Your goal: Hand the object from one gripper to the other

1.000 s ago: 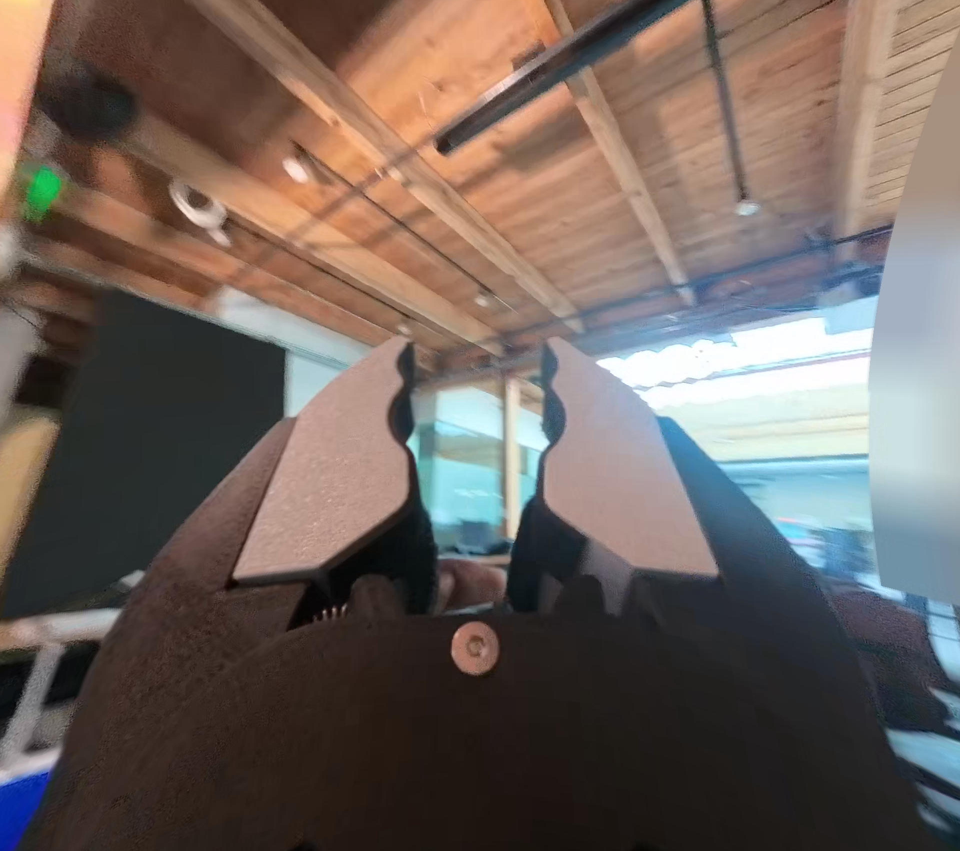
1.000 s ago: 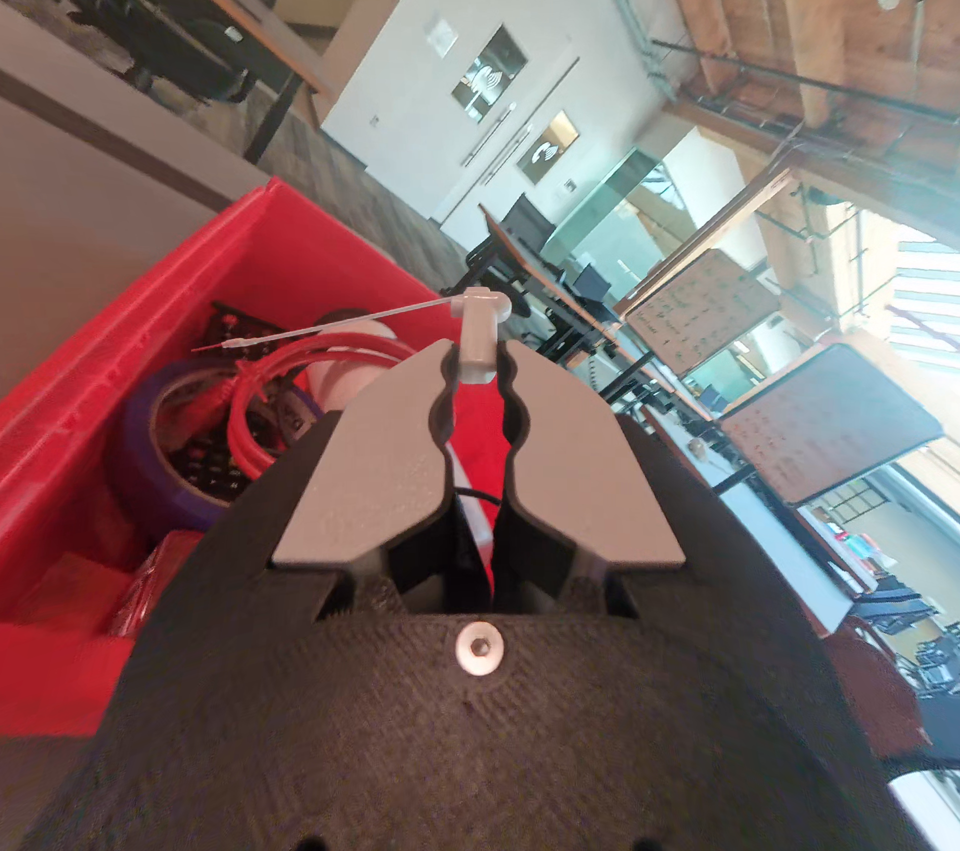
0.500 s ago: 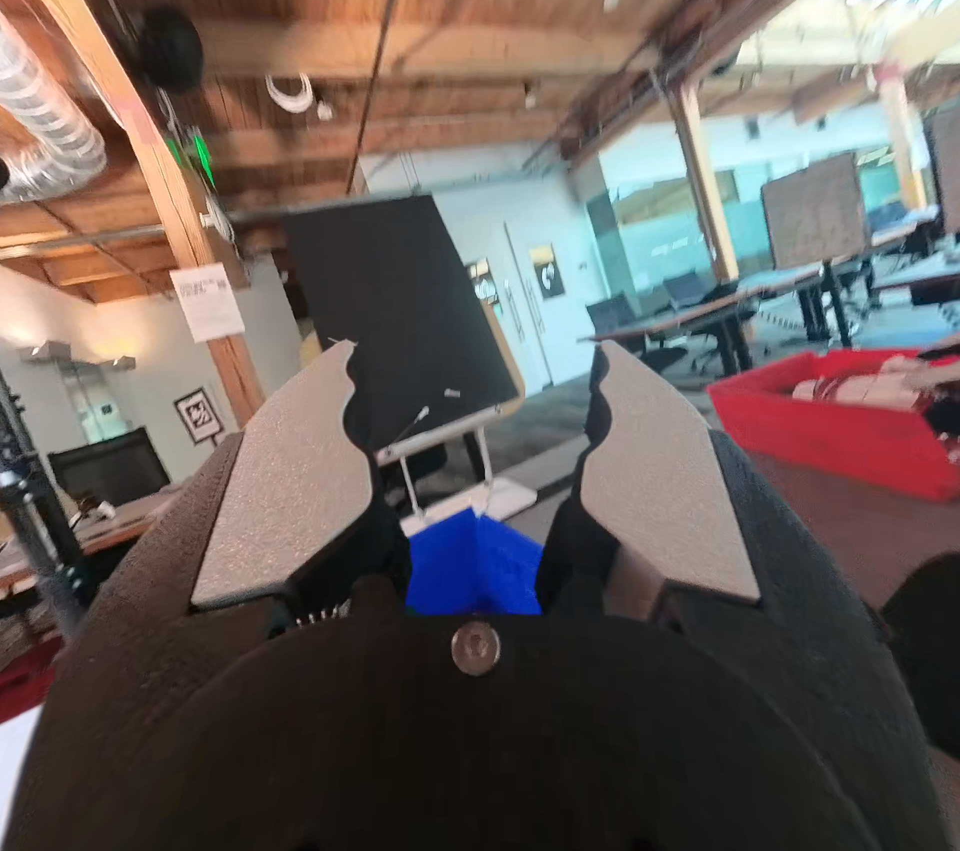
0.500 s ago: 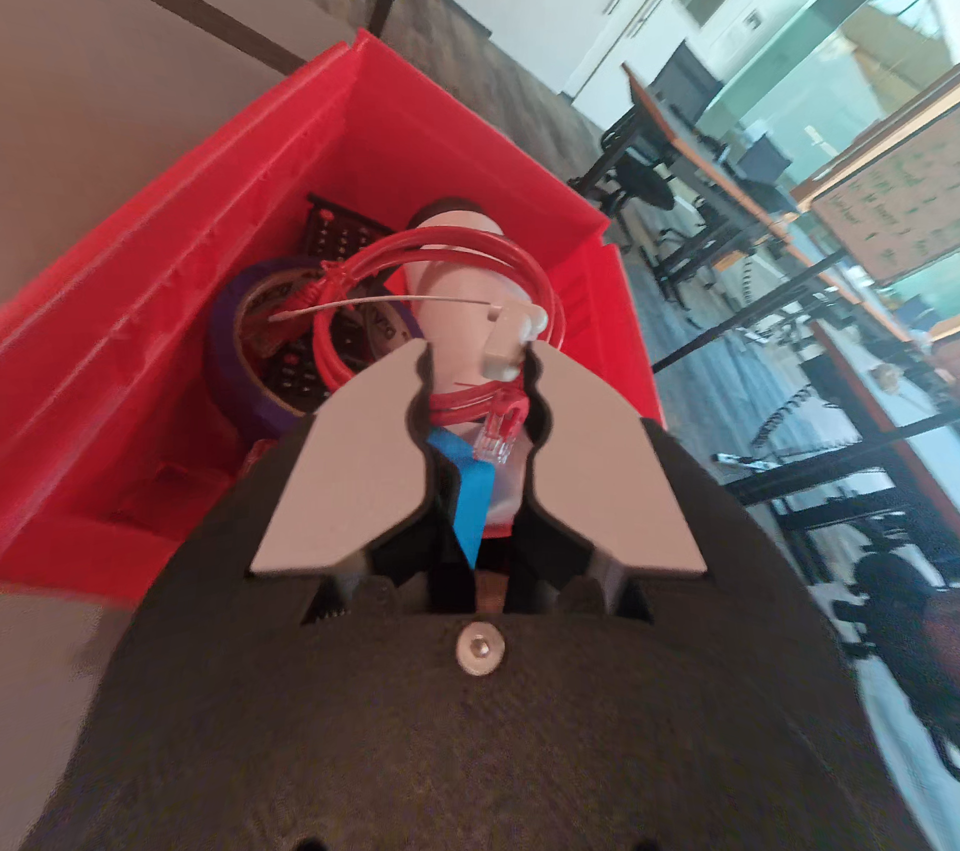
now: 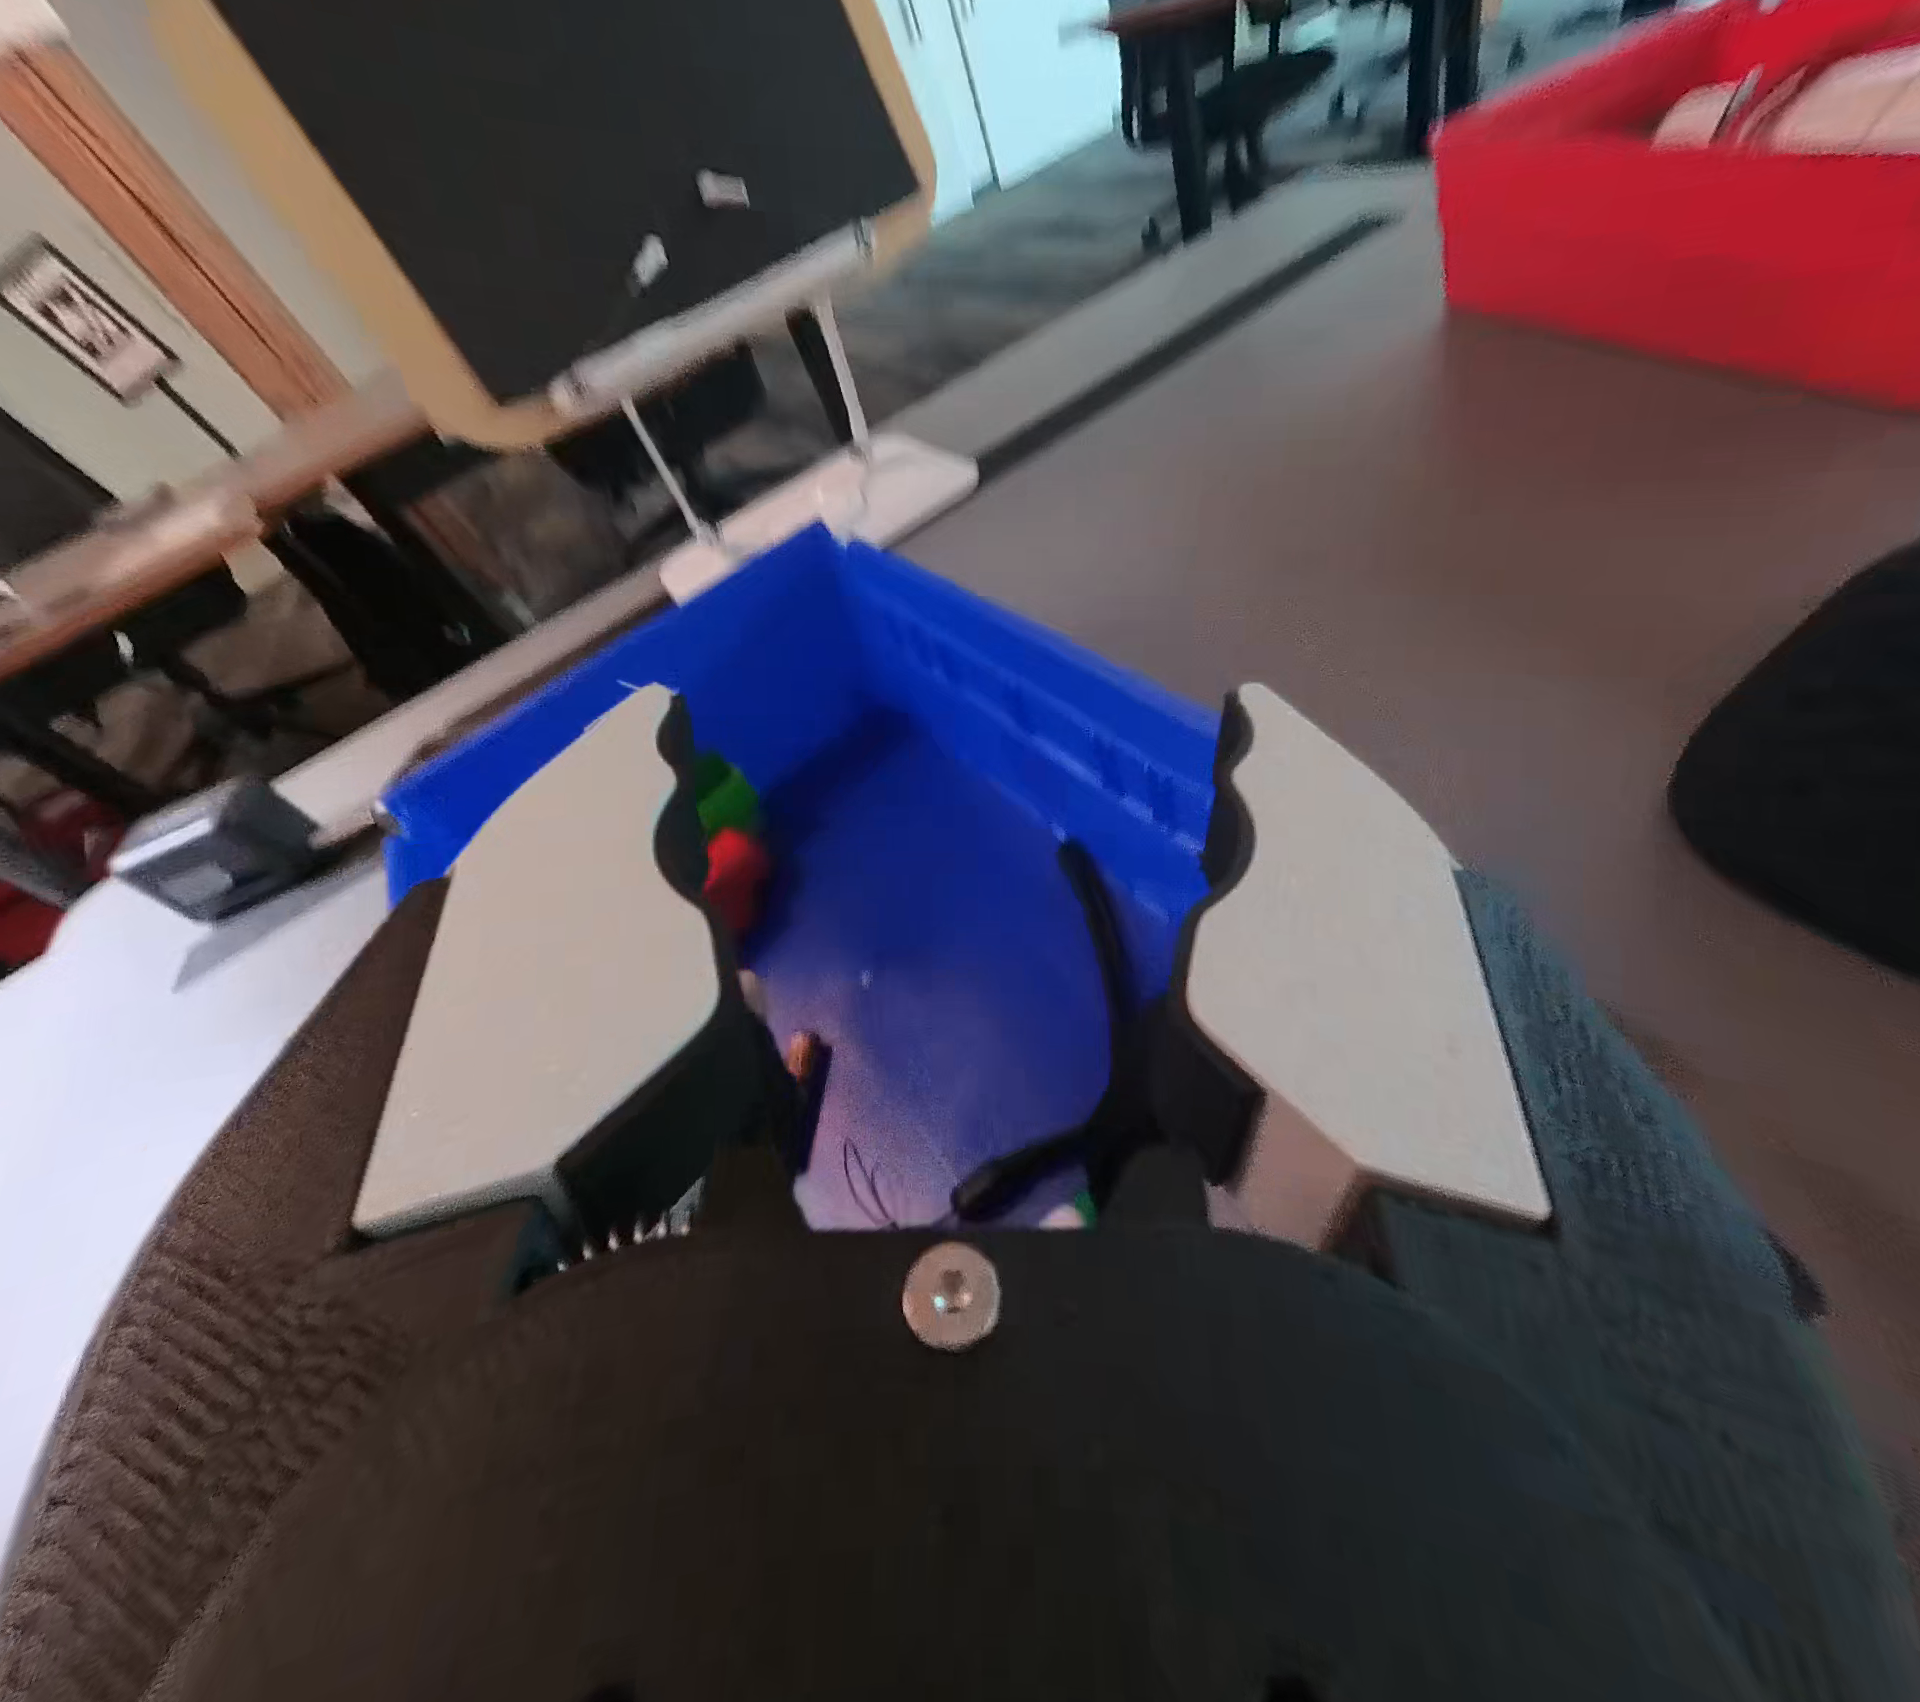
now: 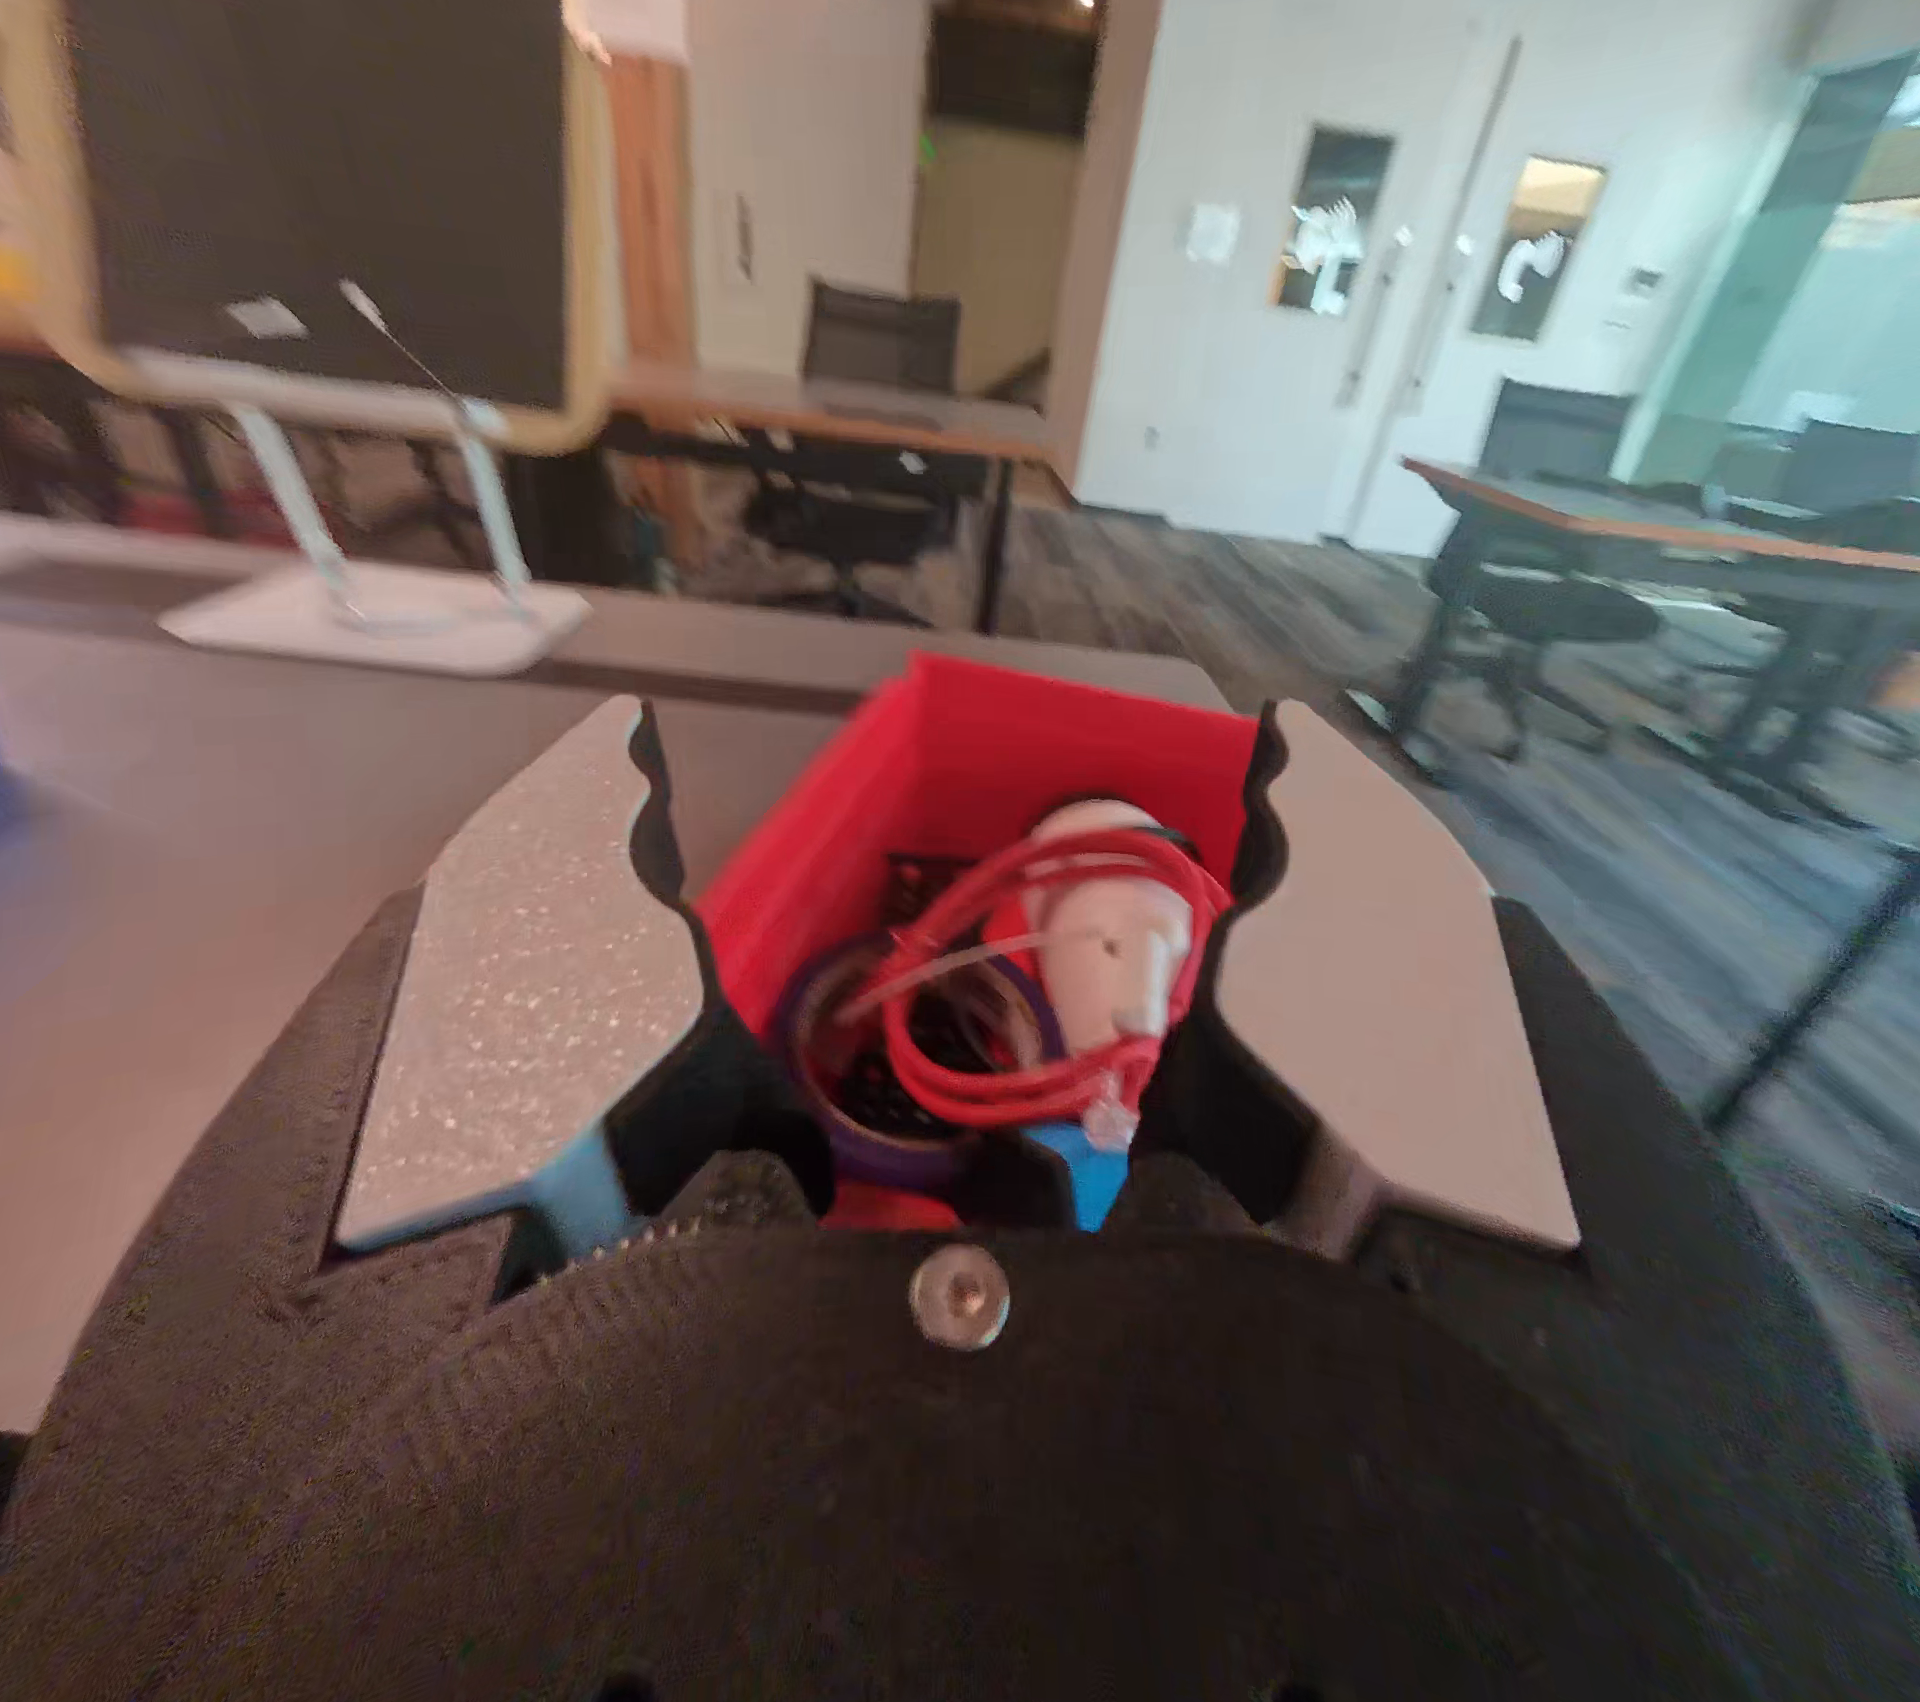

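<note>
My right gripper point(image 6: 953, 712) is open and empty above a red bin point(image 6: 1039, 727). A thin white zip tie point(image 6: 935, 977) lies loose in the bin on a coiled red cable point(image 6: 997, 1091), next to a white rounded object point(image 6: 1091, 935) and a purple tape roll point(image 6: 883, 1143). My left gripper point(image 5: 951, 702) is open and empty above a blue bin point(image 5: 1039, 624). That bin holds a small green piece point(image 5: 724, 795), a small red piece point(image 5: 736, 868) and a black cable point(image 5: 1091, 925).
Both bins stand on a brown table point(image 5: 1455, 509). The red bin point(image 5: 1662, 270) shows far right in the left wrist view. A blurred dark shape point(image 5: 1818, 769) fills its right edge. A black board on a white stand point(image 6: 312, 94) stands behind the table.
My right gripper opened and let the zip tie fall into the red bin. My left gripper swung down from the ceiling to the blue bin and opened wider.
</note>
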Tool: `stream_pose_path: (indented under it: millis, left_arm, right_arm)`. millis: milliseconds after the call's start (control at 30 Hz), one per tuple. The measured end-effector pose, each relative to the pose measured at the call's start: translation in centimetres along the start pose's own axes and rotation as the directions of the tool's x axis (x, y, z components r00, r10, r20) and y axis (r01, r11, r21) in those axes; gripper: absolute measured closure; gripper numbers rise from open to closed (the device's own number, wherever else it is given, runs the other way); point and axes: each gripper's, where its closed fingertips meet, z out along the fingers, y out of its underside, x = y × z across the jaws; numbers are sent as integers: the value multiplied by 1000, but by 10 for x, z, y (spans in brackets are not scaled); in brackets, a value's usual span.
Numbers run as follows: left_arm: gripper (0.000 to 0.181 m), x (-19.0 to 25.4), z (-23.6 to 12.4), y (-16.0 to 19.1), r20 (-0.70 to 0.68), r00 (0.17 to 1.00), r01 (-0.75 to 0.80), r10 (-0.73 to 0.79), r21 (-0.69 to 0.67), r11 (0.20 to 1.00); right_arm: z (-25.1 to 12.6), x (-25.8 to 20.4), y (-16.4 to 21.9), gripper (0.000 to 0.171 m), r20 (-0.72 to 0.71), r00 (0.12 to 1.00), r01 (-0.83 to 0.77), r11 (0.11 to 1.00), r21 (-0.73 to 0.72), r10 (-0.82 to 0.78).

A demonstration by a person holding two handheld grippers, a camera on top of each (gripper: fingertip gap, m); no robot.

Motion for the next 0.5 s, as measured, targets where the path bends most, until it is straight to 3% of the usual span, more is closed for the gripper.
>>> stream_pose_path:
  millis: [167, 267, 500]
  left_arm:
    - [92, 11, 25, 50, -107, 994, -32, 10, -203, 979]
    - [115, 17, 35, 67, -165, 986, -30, -13, -259, 965]
    - [134, 34, 40, 117, -296, 950, -98, -95, -575, 813]
  right_arm:
    - [-20, -8, -48, 71, 130, 971, -226, 949, 220, 201]
    - [-31, -9, -65, 75, 151, 967, -243, 928, 283, 207]
    - [-44, -12, -84, 80, 157, 971, -225, 906, 359, 179]
